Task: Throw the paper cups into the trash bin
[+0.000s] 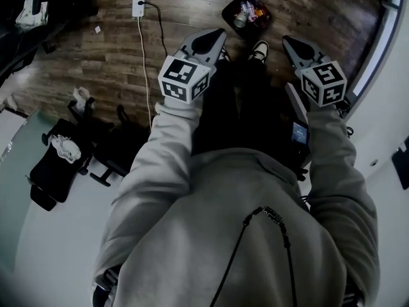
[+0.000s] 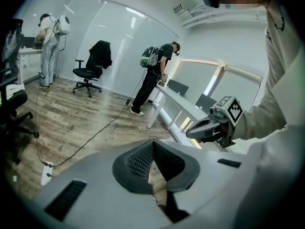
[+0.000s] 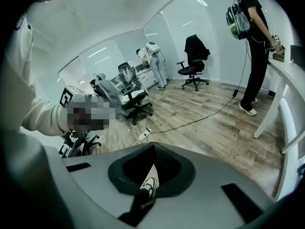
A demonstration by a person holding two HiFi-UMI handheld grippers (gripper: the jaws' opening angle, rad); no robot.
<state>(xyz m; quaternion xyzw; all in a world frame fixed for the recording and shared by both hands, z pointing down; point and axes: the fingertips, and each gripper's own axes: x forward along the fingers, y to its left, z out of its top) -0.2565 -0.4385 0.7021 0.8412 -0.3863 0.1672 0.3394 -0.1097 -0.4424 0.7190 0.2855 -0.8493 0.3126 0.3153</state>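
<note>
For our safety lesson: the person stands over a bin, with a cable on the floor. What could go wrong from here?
The cable and power strip lie on the floor close by: a possible trip. The bin stands just ahead of a shoe: a step forward might tip it.

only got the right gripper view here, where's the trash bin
Observer: In the head view the trash bin stands on the floor, just beyond the person's shoes.
Operator: anything in it
Observer: Yes, some rubbish lies inside, too small to identify.
Operator: and the left side, holding anything
Observer: No. The left hand-held gripper has its jaws together with nothing between them.
</note>
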